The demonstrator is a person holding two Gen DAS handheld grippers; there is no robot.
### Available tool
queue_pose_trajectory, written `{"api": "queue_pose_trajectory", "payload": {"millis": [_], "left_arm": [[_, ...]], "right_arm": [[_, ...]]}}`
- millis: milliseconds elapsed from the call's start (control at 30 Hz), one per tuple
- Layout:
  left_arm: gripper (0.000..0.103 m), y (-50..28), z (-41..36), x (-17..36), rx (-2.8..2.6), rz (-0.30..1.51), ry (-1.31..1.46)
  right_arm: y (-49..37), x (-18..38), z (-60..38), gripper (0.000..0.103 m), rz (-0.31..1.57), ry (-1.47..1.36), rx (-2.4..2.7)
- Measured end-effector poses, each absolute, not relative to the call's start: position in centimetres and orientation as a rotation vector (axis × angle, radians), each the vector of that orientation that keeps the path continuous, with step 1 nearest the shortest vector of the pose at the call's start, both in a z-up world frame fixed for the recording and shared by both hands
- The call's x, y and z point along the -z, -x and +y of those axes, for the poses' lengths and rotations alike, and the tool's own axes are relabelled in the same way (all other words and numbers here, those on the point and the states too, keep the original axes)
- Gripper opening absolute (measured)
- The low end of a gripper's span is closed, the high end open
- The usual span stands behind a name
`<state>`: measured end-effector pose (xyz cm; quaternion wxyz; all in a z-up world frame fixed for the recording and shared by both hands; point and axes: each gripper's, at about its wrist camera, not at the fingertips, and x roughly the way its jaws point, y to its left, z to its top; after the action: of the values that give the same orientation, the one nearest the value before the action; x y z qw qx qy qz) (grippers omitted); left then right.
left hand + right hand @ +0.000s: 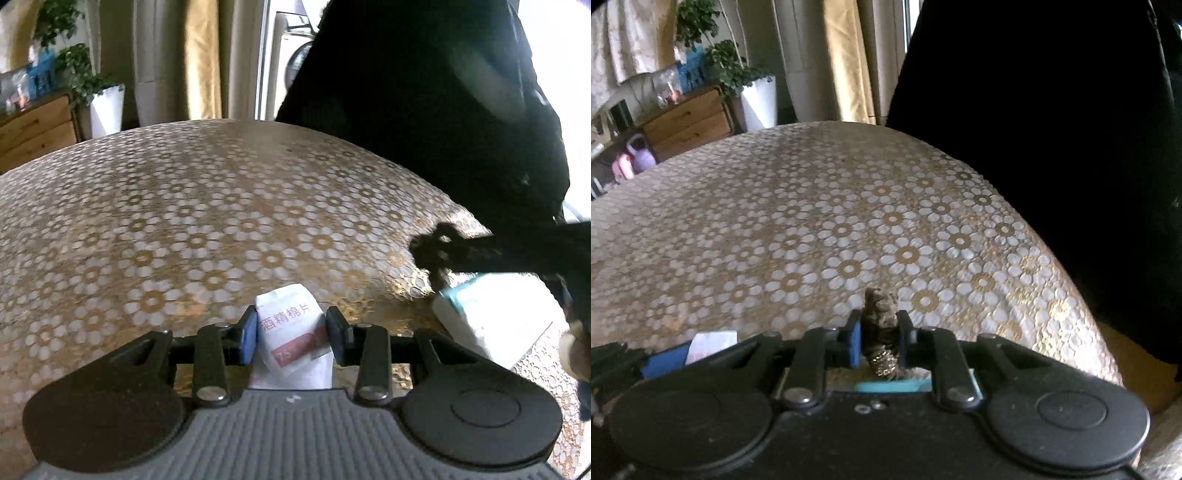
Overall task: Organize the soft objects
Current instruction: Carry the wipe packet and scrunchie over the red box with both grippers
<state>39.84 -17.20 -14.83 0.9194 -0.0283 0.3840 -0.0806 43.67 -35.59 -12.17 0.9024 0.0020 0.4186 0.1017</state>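
Curtains, a potted plant (738,70) and a wooden drawer unit (689,123) are standing at the far left behind the surface (192,206), which is wearing a gold cloth printed with white flowers.

Left claw (291,334): closed on a white sachet (291,332) with red print; the blue pads are pinching it from both sides, and the sachet is bowing slightly between them. It is hanging just above the near part of the surface.

Right claw (878,338): closed on a small dark, crumpled bundle (881,332) with a glittery lower end; what it is made of cannot be told. In the left wrist view, a white box (506,317) with a teal edge is sitting at the near right, directly beside the right claw; a teal strip is also showing beneath the right claw in its own view.

Judgement: both soft items are being carried, probably toward that box.

Risks:
- Sachet is thin and slick; the bowed grip could let it slide out if the claw is tilting or swinging.
- Bundle is loose and could snag on a pad at release.
- Both claws are working close together near the box; a collision could knock it.
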Motion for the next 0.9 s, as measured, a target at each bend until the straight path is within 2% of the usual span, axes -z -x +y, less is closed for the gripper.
{"api": "queue_pose_trajectory", "payload": {"millis": [533,900], "left_arm": [[0.038,-35.6,-11.4,9.9,0.129,0.772,0.183],[0.038,-30.0,-4.8,5.5,0.081,0.758,0.217]], "right_arm": [[-35.5,6.6,-30.5,0.018,0.811,0.005,-0.357],[-30.4,2.6,-24.6,0.018,0.764,0.0,-0.476]]}}
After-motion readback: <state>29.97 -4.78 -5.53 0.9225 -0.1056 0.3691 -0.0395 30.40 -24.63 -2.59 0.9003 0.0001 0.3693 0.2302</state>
